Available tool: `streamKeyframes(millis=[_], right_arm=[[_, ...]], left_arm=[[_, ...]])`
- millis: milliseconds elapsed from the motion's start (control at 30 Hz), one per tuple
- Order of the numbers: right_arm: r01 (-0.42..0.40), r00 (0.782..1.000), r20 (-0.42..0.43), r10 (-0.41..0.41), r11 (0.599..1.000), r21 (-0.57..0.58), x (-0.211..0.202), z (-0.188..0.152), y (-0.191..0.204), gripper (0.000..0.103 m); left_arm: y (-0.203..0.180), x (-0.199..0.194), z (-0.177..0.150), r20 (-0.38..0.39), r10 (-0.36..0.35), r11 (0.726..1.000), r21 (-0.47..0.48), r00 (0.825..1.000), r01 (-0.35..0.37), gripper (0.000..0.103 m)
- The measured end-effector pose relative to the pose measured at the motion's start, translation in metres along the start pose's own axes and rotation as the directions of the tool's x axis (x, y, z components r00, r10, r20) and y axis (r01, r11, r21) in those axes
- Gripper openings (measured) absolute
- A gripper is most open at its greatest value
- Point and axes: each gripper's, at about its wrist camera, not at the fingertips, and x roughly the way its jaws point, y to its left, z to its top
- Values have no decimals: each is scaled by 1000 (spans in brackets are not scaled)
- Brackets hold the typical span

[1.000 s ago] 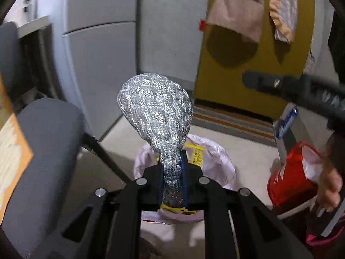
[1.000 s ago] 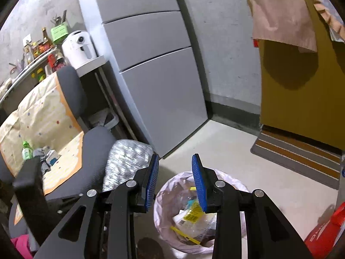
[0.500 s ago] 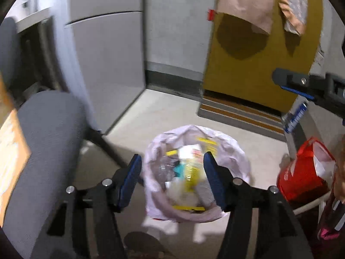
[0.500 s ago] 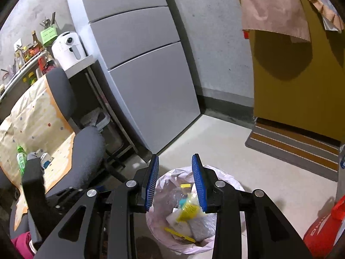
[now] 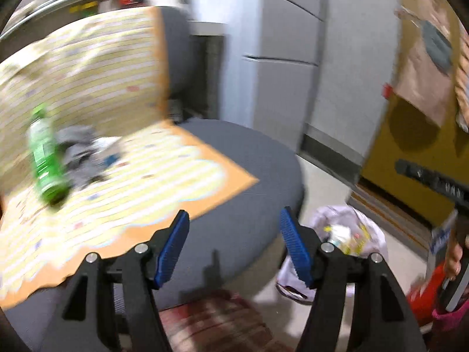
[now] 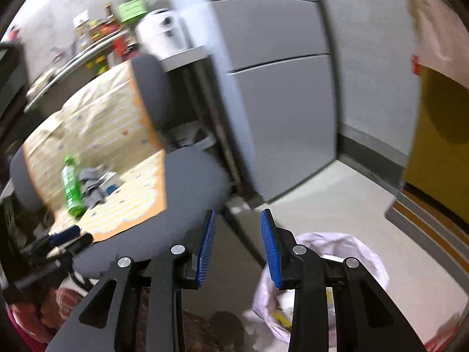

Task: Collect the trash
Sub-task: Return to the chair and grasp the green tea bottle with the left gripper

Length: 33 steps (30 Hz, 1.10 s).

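A green plastic bottle (image 5: 45, 158) lies on a patterned yellow cloth (image 5: 123, 176) on a grey office chair (image 5: 243, 170), beside crumpled grey and white wrappers (image 5: 88, 152). My left gripper (image 5: 231, 243) is open and empty, above the chair's front edge. A bin lined with a pale pink bag (image 5: 348, 234) holds trash on the floor to the right. In the right wrist view the bottle (image 6: 70, 186) and wrappers (image 6: 95, 183) show at left, and the bin (image 6: 340, 275) at lower right. My right gripper (image 6: 237, 245) is open and empty between chair and bin.
A grey fridge (image 6: 278, 88) stands behind the chair, with a white appliance (image 6: 161, 35) on a side shelf. A yellow door (image 5: 410, 135) and striped mat (image 6: 431, 228) are at right. A red bag (image 5: 422, 299) sits on the floor at far right.
My left gripper let the silver foil bag go into the bin and opened, then swung left to the chair. My right gripper also turned left, staying open.
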Motion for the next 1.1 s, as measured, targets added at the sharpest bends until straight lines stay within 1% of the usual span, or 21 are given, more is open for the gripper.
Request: streamKeyframes(millis=[100,167,200,233,267,333,400,433,533,633,667,733,833,900,967,1000,1067,1100], right_arm=[[-34,999,0,35,997,-71,4,4,22,36],[-48,999,5,49,994,-100,5,3,32,39],[-57,998,8,58,992,-116,6,3,40,44],[-64,998,6,65,991,-121,6,3,44,49],[-81,997,-4,81,989,-127,9,3,52,51],[-105,994,-20,104,983,-147,14,4,65,56],[-110,994,-19,108,979,-174,19,6,82,60],[-118,993,-21,116,977,-180,23,9,92,60],[-140,990,-33,136,969,-202,36,17,116,61],[-138,990,-37,133,961,-238,54,26,139,65],[-145,989,-40,139,959,-244,63,31,148,65],[-156,988,-50,148,956,-247,76,38,159,65],[-180,984,-64,169,951,-253,98,51,178,65],[-192,981,-64,181,946,-262,108,56,188,65],[-200,980,-71,187,941,-272,121,60,199,65],[-203,979,-75,190,940,-273,124,61,201,65],[-211,977,-87,194,938,-275,133,61,206,65],[-211,977,-90,193,937,-277,135,60,208,65]], left_arm=[[30,-17,-1,14,60,994,-87,998,-58,63],[49,-27,-1,24,115,986,-125,993,-112,63],[60,-33,-1,24,145,980,-138,989,-140,64],[68,-38,-1,30,180,974,-148,983,-174,68],[78,-41,1,34,207,967,-156,978,-200,70],[98,-48,3,35,273,948,-180,961,-262,73],[120,-50,8,32,313,932,-204,949,-300,76],[134,-48,13,19,347,916,-218,938,-335,78],[166,-41,24,-13,397,887,-253,918,-387,79],[202,-20,38,-58,424,859,-290,904,-422,79],[212,-14,43,-68,421,856,-301,905,-421,79],[227,-4,52,-76,407,856,-316,910,-409,78],[239,17,65,-92,409,855,-310,908,-417,78],[247,36,74,-118,417,849,-303,901,-433,78],[258,57,82,-157,405,845,-312,901,-434,78],[262,65,85,-174,407,840,-315,897,-443,77],[273,83,91,-202,407,831,-324,891,-453,75],[275,88,91,-210,406,828,-328,890,-455,71]])
